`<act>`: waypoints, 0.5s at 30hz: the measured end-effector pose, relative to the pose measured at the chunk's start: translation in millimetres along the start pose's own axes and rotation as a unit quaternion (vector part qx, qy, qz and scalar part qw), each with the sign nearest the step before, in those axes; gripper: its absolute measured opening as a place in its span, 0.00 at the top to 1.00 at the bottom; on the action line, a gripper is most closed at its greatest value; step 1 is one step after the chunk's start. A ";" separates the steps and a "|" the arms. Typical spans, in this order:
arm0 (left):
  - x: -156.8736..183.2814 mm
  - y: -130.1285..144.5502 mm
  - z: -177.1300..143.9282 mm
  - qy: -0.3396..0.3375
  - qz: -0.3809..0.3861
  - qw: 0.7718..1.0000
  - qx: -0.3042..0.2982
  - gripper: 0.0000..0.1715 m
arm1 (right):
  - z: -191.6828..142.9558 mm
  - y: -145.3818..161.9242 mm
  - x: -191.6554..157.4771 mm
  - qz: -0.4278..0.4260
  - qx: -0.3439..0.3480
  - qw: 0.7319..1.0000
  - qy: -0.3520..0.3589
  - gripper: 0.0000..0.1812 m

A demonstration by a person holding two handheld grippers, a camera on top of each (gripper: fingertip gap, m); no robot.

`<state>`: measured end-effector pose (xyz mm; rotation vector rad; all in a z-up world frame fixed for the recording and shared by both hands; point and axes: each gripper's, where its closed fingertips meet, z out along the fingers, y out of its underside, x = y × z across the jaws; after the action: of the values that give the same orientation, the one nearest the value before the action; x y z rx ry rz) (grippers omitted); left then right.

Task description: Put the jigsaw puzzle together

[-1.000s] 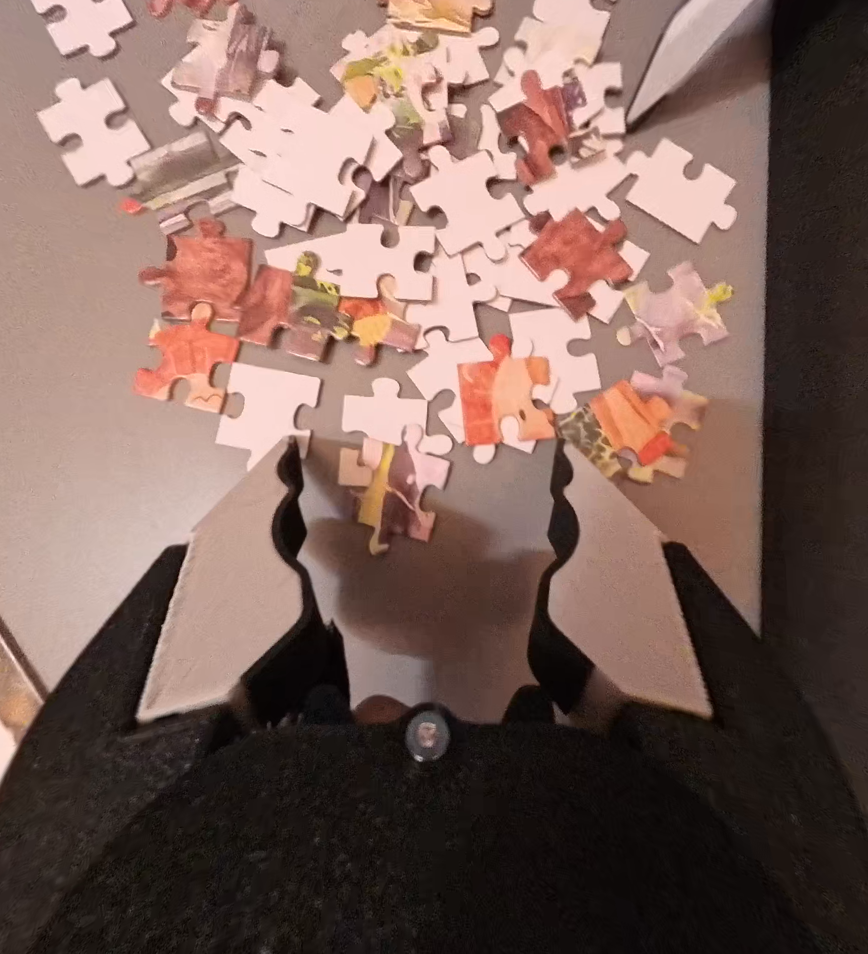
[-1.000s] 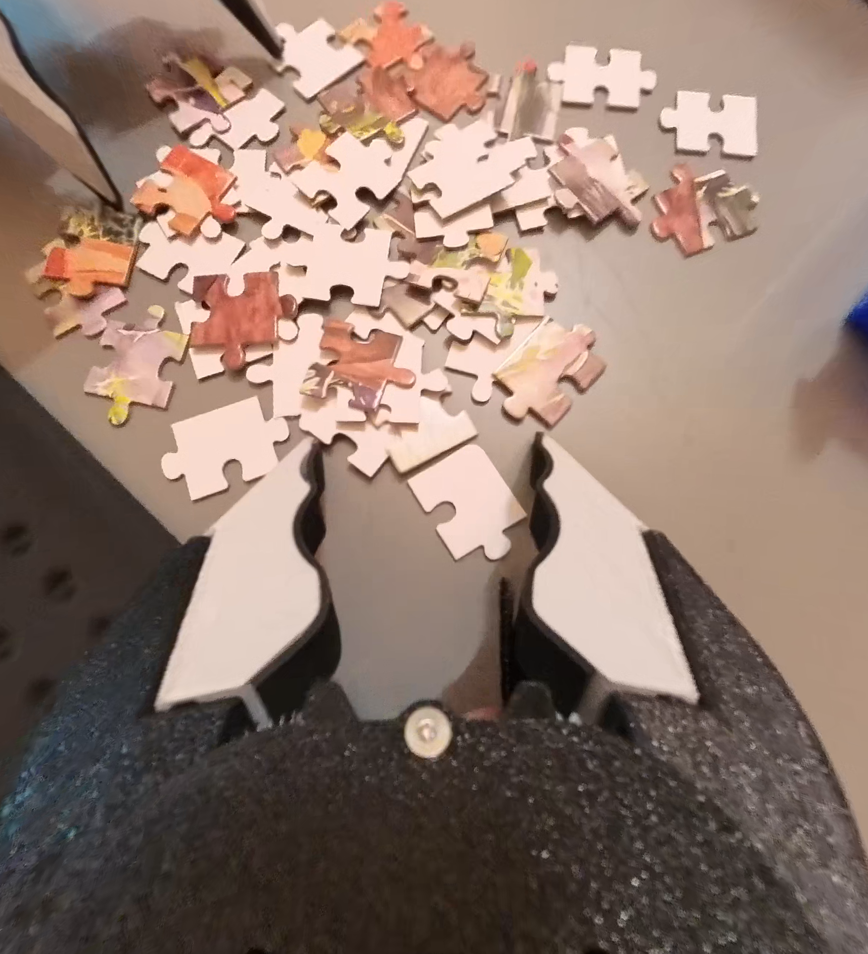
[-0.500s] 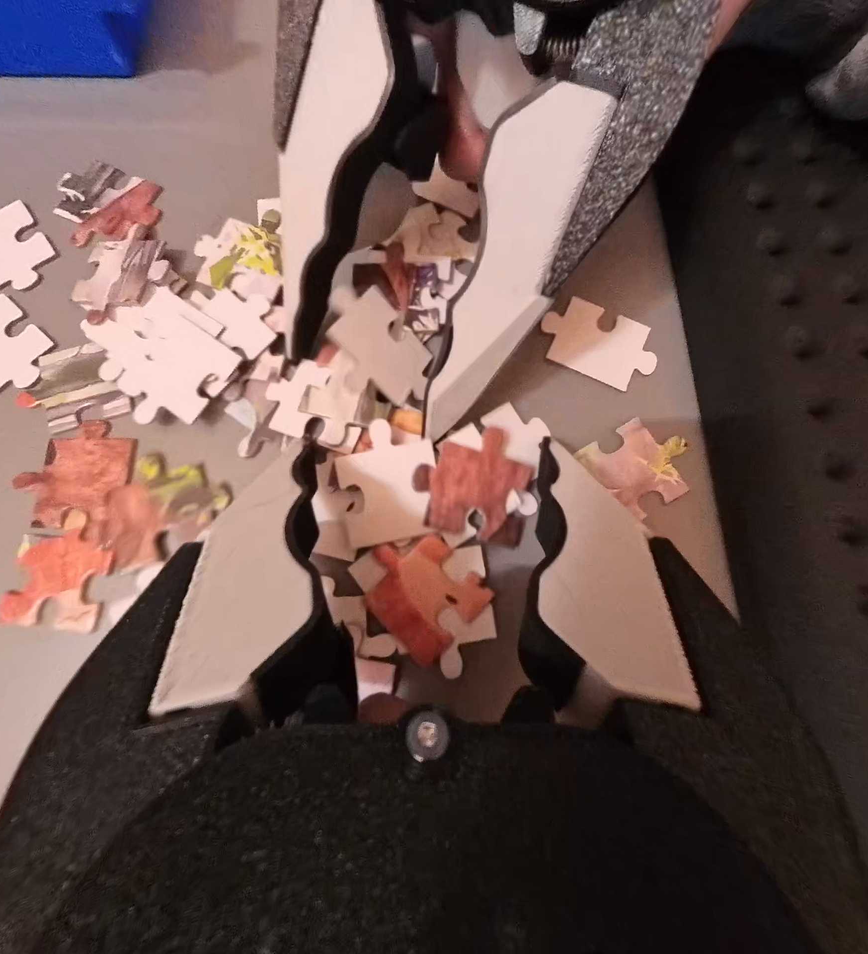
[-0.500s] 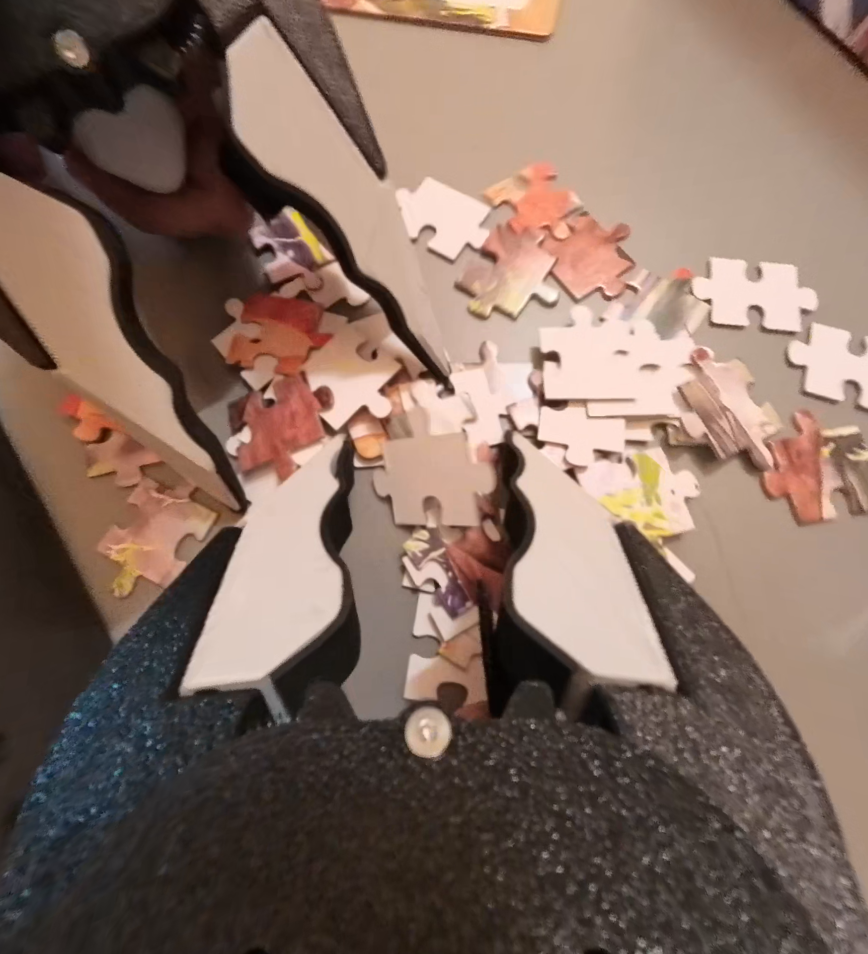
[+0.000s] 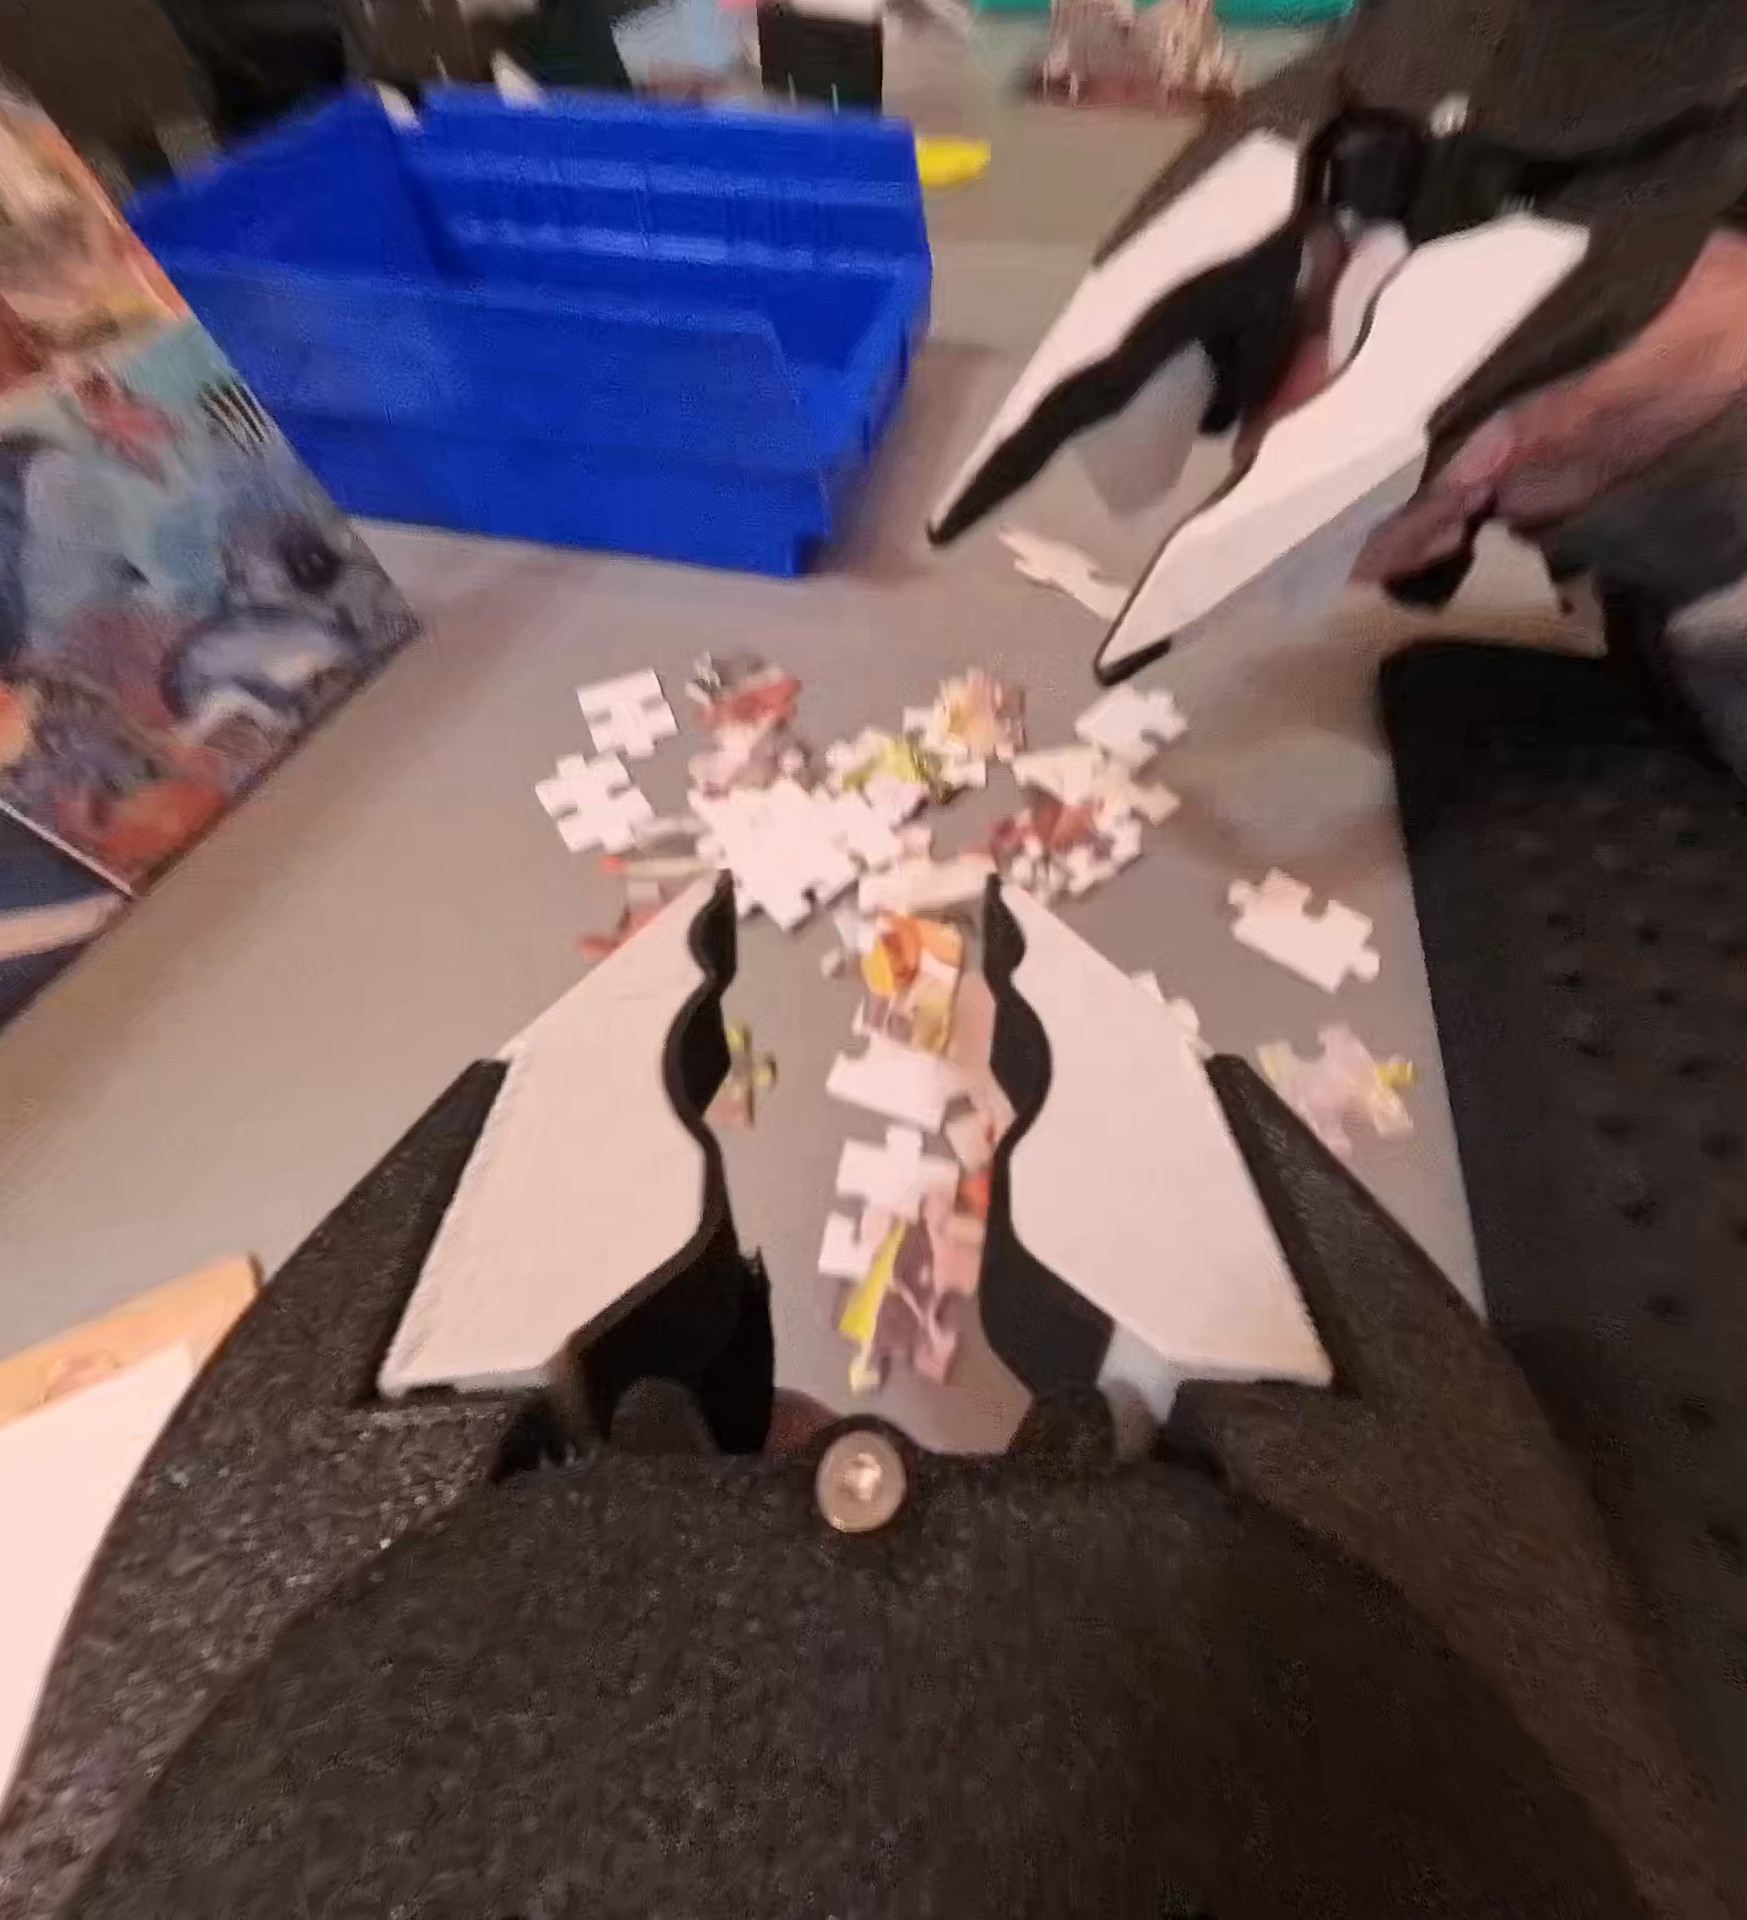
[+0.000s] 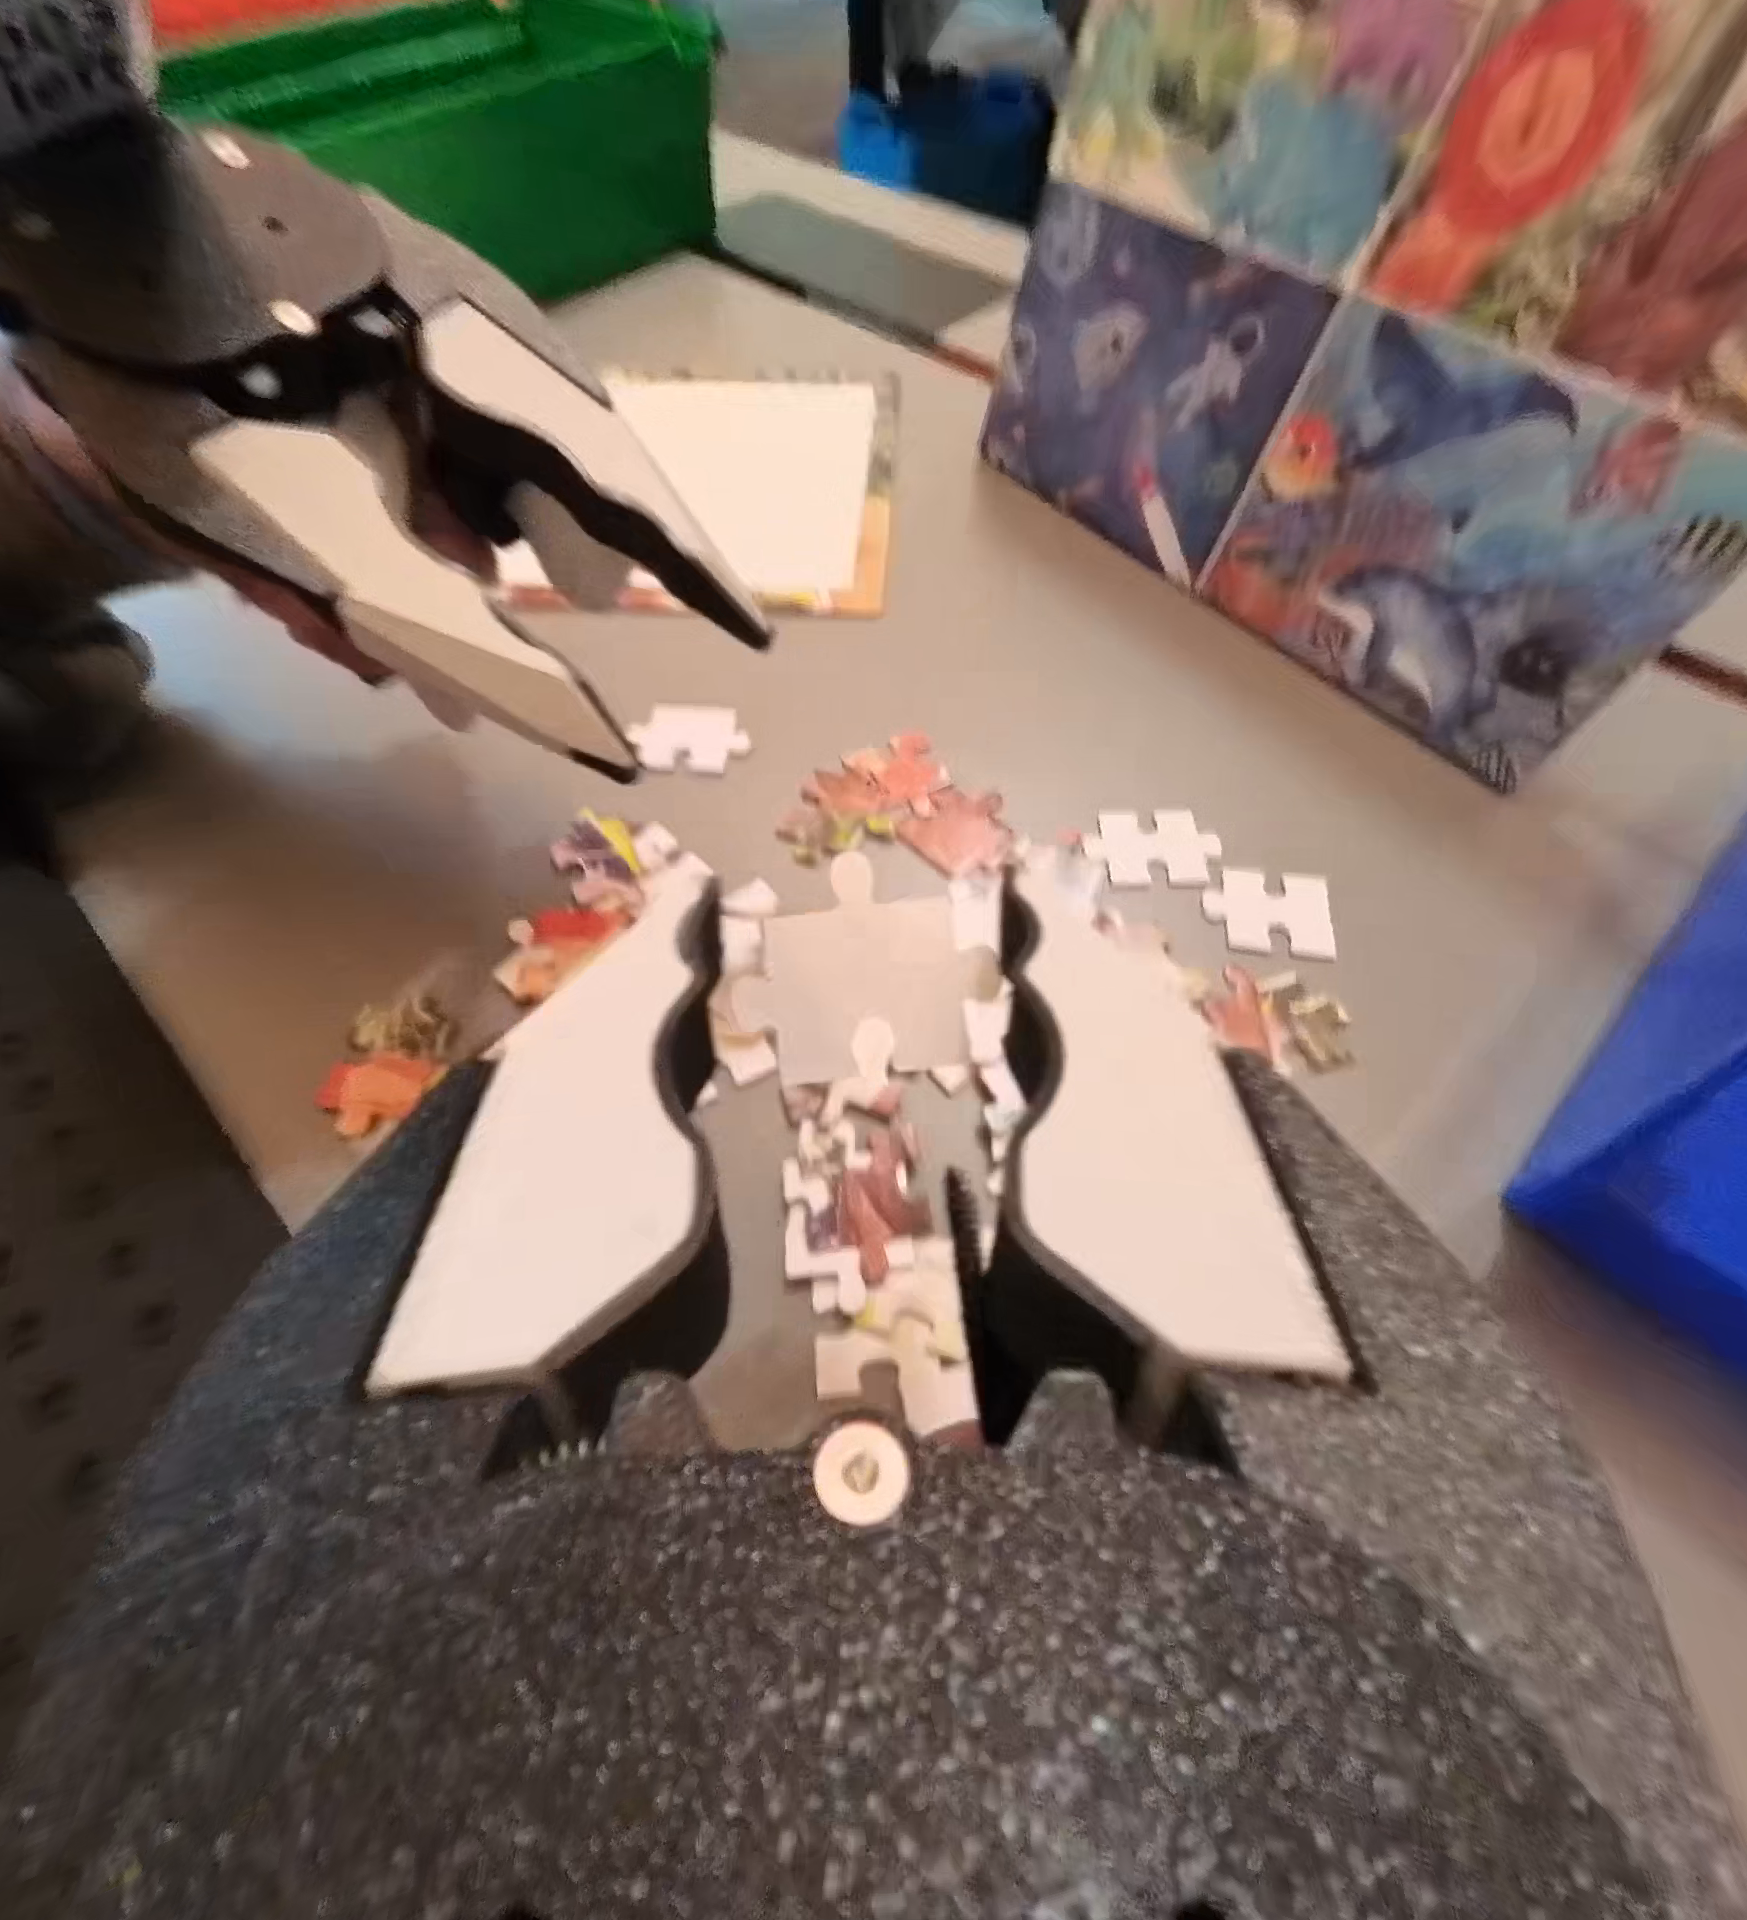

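The right hand-held gripper [image 6: 858, 935] is raised above the grey surface [image 6: 1056, 707] and pitched forward, its two fingers clenched on one puzzle piece [image 6: 874, 987] held blank side up at the centre of its own view. In the left wrist view the same tool [image 5: 1025, 592] hangs at the upper right, angled down and to the left, with a person's hand [image 5: 1617, 416] wrapped around its body. The left hand-held gripper [image 5: 858, 894] is lifted as well and tilted toward the pile, its two fingers spread apart with nothing between them. The loose jigsaw pieces [image 5: 879, 821] lie scattered in the middle of the surface, some picture side up and some blank; blur prevents an exact count. One blue bin [image 5: 578, 312] stands at the upper left, one illustrated puzzle box [image 5: 90, 582] at the left edge, and one flat board [image 6: 755, 488] lies beyond the pile.
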<state>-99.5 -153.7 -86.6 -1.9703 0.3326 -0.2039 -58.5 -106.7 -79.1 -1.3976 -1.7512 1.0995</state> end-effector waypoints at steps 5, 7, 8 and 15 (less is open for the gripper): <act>9.2 93.2 -13.2 0.036 0.035 0.977 -0.207 0.53 | -11.9 76.4 22.1 0.045 -0.135 0.990 0.013 0.53; 8.5 112.2 -17.6 0.036 0.055 0.968 -0.244 0.48 | -27.5 108.9 29.1 0.051 -0.193 0.980 0.024 0.51; 10.9 111.7 -18.0 0.047 0.043 0.969 -0.239 0.47 | -35.3 123.6 36.0 0.055 -0.216 0.974 0.039 0.51; 2.6 111.1 -3.6 0.036 0.011 0.974 -0.225 0.47 | -41.4 135.9 48.7 0.035 -0.195 0.979 0.050 0.74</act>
<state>-113.6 -200.5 -186.5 -2.4084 0.4790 -0.1984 25.9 -38.5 -182.9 -1.7247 -1.9258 0.7282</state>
